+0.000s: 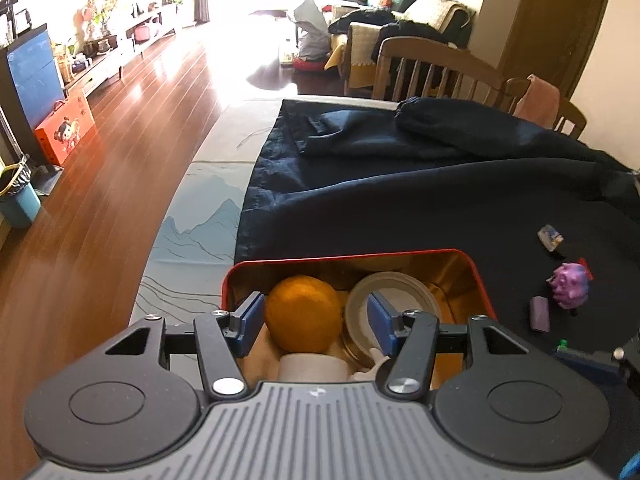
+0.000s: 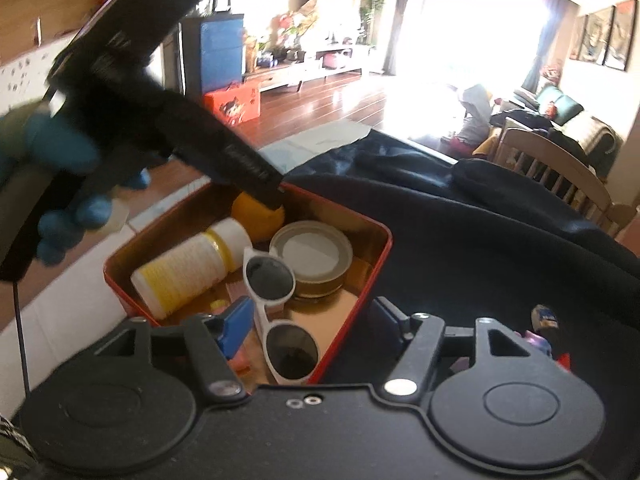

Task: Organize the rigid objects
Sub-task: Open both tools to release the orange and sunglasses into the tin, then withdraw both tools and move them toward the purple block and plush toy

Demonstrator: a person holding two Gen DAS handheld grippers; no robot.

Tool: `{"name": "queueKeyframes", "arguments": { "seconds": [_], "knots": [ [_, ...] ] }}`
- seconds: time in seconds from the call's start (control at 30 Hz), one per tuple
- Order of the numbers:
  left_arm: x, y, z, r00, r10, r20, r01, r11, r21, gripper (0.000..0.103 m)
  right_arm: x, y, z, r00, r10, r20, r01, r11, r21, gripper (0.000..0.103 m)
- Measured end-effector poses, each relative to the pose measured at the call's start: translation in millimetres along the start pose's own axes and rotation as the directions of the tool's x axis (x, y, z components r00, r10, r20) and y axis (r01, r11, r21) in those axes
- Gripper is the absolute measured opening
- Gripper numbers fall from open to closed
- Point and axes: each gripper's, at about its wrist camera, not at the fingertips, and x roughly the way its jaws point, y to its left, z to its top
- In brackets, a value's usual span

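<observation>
A red tin box (image 1: 478,276) with a gold inside sits on a dark cloth. In it lie an orange (image 1: 302,312), a round lidded jar (image 2: 310,250), a white and yellow bottle (image 2: 192,264) and white sunglasses (image 2: 276,304). My left gripper (image 1: 316,320) is open above the box, its jaws on either side of the orange without touching it; it also shows in the right wrist view (image 2: 264,184). My right gripper (image 2: 310,328) is open and empty over the box's near corner. A purple toy (image 1: 570,284), a purple block (image 1: 540,314) and a small blue and white packet (image 1: 551,237) lie on the cloth to the right.
The dark cloth (image 1: 400,200) covers most of a table with a mountain-print mat (image 1: 200,224). Wooden chairs (image 1: 436,68) stand at the far side. A wooden floor, a blue bin (image 1: 18,204) and an orange box (image 1: 66,130) are to the left.
</observation>
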Motion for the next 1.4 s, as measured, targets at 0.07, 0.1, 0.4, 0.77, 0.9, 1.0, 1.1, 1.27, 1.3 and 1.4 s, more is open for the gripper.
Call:
{"name": "queueKeyframes", "arguments": {
  "seconds": [0.07,0.1,0.4,0.77,0.9,1.0,1.1,1.27,1.3,1.4],
  "knots": [
    [-6.2,-2.3,-2.2,1.000,-0.004,0.009,0.004,1.000,0.004,0.058,-7.8,-3.0,0.5,1.000,0.002,0.016,-0.003,1.000,0.028,0.069],
    [-10.4,-2.9,-3.7,1.000,-0.008,0.014,0.008,1.000,0.004,0.059,-11.1,-4.5,0.2,1.000,0.002,0.022,-0.003,0.999,0.040,0.071],
    [-41.3,-7.6,-16.3,0.998,-0.037,0.049,0.036,0.999,0.020,0.065,-42.2,-17.5,-7.3,0.997,-0.030,0.075,0.017,0.987,0.162,0.078],
    [-77.9,-27.8,-31.1,0.990,-0.093,0.106,0.085,0.993,0.080,0.082,-73.9,-30.3,-19.4,0.988,-0.090,0.126,0.052,0.959,0.278,0.092],
    [-87.5,-36.0,-36.0,0.986,-0.126,0.109,0.116,0.988,0.099,0.082,-84.5,-38.1,-26.6,0.985,-0.098,0.139,0.053,0.952,0.302,0.103],
    [-91.0,-44.6,-39.5,0.986,-0.131,0.107,0.118,0.986,0.115,0.084,-90.8,-44.3,-34.6,0.985,-0.108,0.132,0.061,0.945,0.320,0.103],
    [-91.0,-53.3,-41.1,0.985,-0.136,0.105,0.124,0.986,0.111,0.084,-95.3,-52.5,-43.1,0.985,-0.124,0.121,0.078,0.940,0.332,0.103],
    [-89.3,-71.0,-42.4,0.985,-0.137,0.108,0.128,0.988,0.092,0.084,-102.6,-73.3,-56.3,0.984,-0.136,0.112,0.092,0.938,0.333,0.103],
    [-88.6,-76.0,-42.3,0.984,-0.139,0.108,0.130,0.988,0.089,0.084,-104.1,-78.3,-58.7,0.984,-0.137,0.112,0.093,0.938,0.332,0.103],
    [-86.2,-90.7,-41.8,0.984,-0.136,0.112,0.126,0.988,0.093,0.084,-107.4,-90.8,-65.0,0.985,-0.134,0.109,0.092,0.940,0.328,0.103]
  ]
}}
